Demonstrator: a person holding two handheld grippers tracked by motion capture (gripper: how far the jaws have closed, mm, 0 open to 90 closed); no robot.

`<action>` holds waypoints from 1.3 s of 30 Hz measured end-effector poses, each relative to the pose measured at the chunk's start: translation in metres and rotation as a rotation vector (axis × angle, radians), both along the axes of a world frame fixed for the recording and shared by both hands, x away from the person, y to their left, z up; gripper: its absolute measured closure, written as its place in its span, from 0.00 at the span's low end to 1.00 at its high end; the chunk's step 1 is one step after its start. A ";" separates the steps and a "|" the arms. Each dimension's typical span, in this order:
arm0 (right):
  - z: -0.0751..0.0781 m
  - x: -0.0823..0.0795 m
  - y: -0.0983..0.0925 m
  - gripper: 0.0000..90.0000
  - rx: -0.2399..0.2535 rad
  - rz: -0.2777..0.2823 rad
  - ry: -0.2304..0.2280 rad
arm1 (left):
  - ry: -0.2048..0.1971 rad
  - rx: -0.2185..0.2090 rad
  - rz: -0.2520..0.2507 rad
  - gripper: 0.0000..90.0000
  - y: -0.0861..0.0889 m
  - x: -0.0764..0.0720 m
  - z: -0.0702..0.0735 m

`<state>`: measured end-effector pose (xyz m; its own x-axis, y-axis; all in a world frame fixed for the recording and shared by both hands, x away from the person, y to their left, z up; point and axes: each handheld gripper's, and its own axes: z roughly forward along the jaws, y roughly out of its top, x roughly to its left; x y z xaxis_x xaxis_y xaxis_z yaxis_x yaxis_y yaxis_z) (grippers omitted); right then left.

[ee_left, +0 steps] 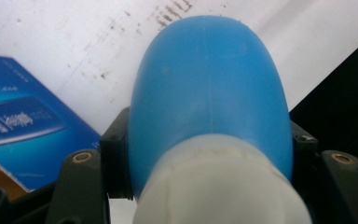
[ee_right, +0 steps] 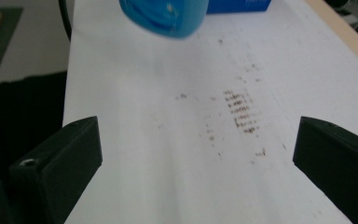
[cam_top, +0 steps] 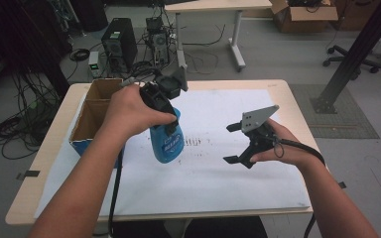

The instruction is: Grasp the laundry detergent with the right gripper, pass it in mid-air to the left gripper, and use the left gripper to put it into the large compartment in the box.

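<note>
High view: blue bottle [cam_top: 167, 141] in left gripper [cam_top: 164, 101]; open cardboard box [cam_top: 95, 110] alongside.

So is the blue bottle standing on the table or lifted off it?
Lifted. The left gripper is clamped on the blue bottle near its white neck, and its base hangs clear above the white paper.

A white paper sheet [cam_top: 213, 173] covers most of the tabletop [cam_top: 297, 114], with brown smudges [cam_top: 192, 142] near its middle. At the tabletop's left edge sits an open cardboard box [cam_top: 92, 116], blue on the outside and split into two compartments. Beyond the far edge, on the floor, stand a black computer tower [cam_top: 119, 43], tangled cables [cam_top: 15, 129] and a second table [cam_top: 218, 6].
</note>
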<state>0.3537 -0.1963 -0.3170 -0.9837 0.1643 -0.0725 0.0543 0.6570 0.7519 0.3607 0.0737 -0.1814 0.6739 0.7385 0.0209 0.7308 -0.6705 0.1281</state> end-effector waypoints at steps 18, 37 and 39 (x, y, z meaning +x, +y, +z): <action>0.013 0.022 -0.013 0.03 -0.272 0.002 0.086 | -0.060 -0.042 0.265 0.42 0.066 0.016 0.073; 0.006 0.036 -0.013 0.03 -0.412 0.010 0.145 | -0.092 -0.016 0.522 0.42 0.123 0.024 0.131; 0.006 0.036 -0.012 0.03 -0.411 0.012 0.145 | -0.097 -0.015 0.530 0.42 0.127 0.024 0.131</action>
